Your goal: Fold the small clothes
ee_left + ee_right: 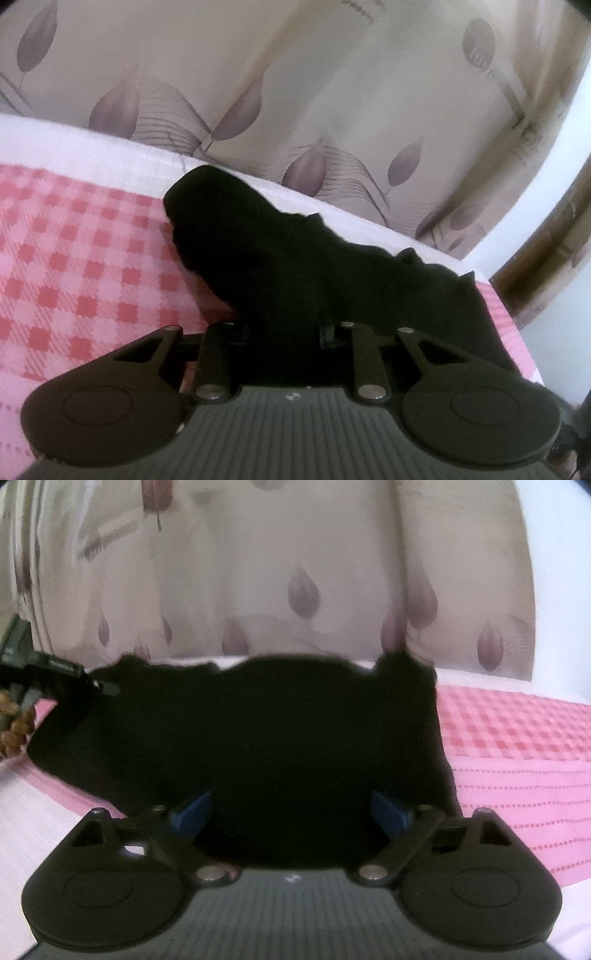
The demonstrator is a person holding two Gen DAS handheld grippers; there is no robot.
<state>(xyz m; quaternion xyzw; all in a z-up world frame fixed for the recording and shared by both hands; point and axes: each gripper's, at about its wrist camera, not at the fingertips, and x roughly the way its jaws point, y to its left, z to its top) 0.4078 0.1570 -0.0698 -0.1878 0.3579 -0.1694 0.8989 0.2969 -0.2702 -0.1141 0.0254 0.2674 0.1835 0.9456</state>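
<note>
With our left gripper point(284, 328) narrowed onto the black garment point(295, 258) and our right gripper point(291, 812) wide around it, we should lift both evenly, keeping the far edge taut.

Matt black cloth garment point(295, 266) on woven pink checked cloth point(74, 258), matt black plastic left gripper point(284, 332)

Black garment point(295, 266), bunched and rumpled, lying across pink checked cloth point(74, 266)
</note>
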